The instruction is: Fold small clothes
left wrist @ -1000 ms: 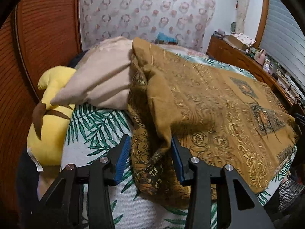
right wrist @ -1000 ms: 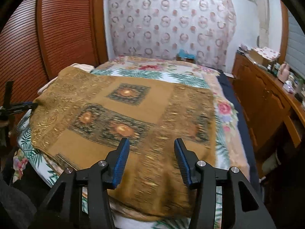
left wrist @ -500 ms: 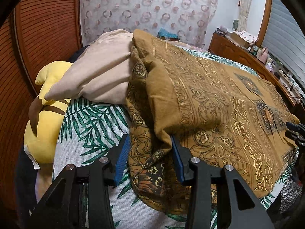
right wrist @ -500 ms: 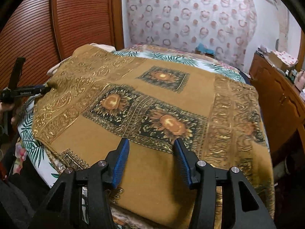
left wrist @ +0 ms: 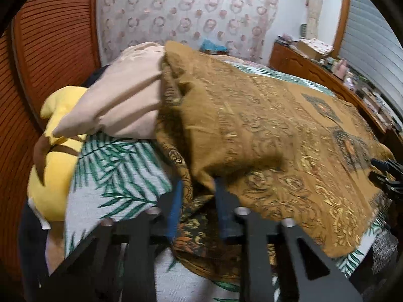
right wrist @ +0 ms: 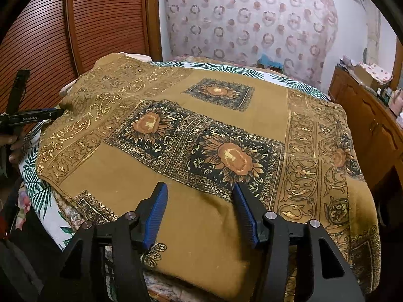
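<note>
A brown cloth with gold scrolls and dark sunflower panels (right wrist: pixel 201 130) lies spread over the bed. Its bunched left edge (left wrist: pixel 196 201) sits between the blue pads of my left gripper (left wrist: pixel 197 196), whose jaws are closing and pinch that fold. From the right wrist view, the left gripper (right wrist: pixel 37 117) shows at the cloth's far left edge, with a hand behind it. My right gripper (right wrist: pixel 199 188) hovers low over the cloth's near plain part. Its jaws are opening and nothing is pinched between them. In the left wrist view its tip (left wrist: pixel 385 173) shows at the right edge.
A beige pillow (left wrist: pixel 121 100) and a yellow plush toy (left wrist: pixel 53 166) lie left of the cloth on the palm-leaf bedsheet (left wrist: pixel 113 176). A wooden dresser (right wrist: pixel 372 125) with clutter runs along the right side. Slatted wooden doors (right wrist: pixel 100 20) stand at the left.
The left jaws have narrowed onto the cloth's bunched edge. The right gripper has come down and closer over the cloth, and its jaws stand slightly wider.
</note>
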Available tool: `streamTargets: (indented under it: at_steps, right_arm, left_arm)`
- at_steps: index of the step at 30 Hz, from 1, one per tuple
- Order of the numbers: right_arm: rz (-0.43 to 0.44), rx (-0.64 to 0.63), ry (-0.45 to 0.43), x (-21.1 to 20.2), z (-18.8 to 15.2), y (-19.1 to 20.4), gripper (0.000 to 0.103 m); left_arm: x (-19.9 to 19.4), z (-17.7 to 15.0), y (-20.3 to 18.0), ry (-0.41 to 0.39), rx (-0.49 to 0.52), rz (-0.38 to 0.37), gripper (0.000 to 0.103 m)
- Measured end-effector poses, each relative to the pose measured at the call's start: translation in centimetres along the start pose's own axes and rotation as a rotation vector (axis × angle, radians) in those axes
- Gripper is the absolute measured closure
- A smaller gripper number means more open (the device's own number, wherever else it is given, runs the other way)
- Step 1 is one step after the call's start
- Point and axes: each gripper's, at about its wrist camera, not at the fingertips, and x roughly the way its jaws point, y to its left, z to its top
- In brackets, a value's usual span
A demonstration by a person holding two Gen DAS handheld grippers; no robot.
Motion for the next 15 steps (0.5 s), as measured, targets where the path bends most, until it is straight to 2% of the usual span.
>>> streamTargets:
  at_steps: [3,8,15]
  right_arm:
    - [0.001,-0.005,-0.004,0.1,-0.2,0.2,0.042]
    - [0.013,0.011,-0.004,-0.1,-0.3,0.0,0.041]
    - [-0.024,0.095,-0.045,-2.8,-0.4,-3.3,0.041]
  left_arm:
    - [-0.4,0.1,-0.1,-0.009,0.004,-0.013,0.094]
    - [-3.3,0.9,-0.5,-0.099,-0.027,-0.071,0.096]
    - [-7.1,3.9,-4.3,-0.209,0.051,-0.121,0.096]
